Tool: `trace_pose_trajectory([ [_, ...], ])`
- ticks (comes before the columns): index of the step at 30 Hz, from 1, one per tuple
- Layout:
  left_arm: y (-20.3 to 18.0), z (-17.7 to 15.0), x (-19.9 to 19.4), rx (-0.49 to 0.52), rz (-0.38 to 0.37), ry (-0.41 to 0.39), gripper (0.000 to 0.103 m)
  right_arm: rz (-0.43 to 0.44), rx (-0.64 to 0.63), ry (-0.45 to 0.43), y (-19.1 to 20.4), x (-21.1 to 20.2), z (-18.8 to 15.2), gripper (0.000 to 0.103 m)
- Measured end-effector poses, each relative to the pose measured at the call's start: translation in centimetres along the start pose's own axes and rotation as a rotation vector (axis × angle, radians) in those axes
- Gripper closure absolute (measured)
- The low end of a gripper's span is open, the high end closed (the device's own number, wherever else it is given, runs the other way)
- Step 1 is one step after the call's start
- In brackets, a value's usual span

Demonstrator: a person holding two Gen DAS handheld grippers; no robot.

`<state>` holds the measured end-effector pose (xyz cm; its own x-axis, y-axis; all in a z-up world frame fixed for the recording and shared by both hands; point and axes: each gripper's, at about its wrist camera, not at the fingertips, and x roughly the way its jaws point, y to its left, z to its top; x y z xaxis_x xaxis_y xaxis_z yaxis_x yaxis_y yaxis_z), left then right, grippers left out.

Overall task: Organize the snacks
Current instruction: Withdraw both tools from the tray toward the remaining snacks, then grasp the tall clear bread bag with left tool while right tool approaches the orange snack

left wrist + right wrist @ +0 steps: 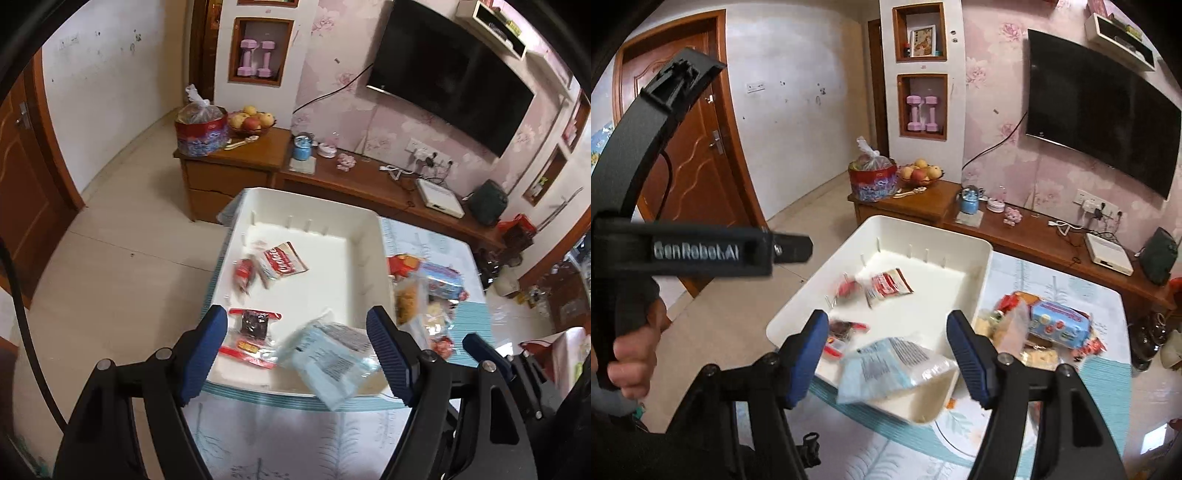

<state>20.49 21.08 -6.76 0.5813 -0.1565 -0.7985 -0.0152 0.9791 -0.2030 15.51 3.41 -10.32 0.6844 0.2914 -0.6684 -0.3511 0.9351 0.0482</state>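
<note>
While both sets of fingers stand spread and grasp nothing, the pale blue packet (886,369) lies across the white bin's (986,254) near rim. It could slide out onto the table (1052,291).

Pink floral wallpaper (1008,122) behind a wall-mounted black television (1104,122); white plaster wall (798,92) scuffed, brown wooden door (698,177) at left. Long low wooden cabinet (1034,236) along the wall carries a fruit bowl (921,172) and a red tin (873,182). Pale tiled floor (122,236); recessed niche (922,107) holds pink dumbbells (922,112).
</note>
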Motion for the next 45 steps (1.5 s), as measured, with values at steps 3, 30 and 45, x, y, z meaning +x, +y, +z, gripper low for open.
trace_pose_trajectory([
  [3,-0.8,-0.6,-0.6,0.005,-0.034,-0.007,0.026,-0.014,0.021,0.004,-1.0,-1.0,-0.8,0.036],
  [30,-16.9,-1.7,4.1,0.235,-0.12,0.07,0.024,-0.149,0.072,0.043,-15.2,-2.6,-8.5,0.036],
  [45,-20.9,-1.8,15.8,0.283,-0.027,0.207,0.024,-0.156,0.062,0.159,-19.3,4.3,-11.7,0.036],
])
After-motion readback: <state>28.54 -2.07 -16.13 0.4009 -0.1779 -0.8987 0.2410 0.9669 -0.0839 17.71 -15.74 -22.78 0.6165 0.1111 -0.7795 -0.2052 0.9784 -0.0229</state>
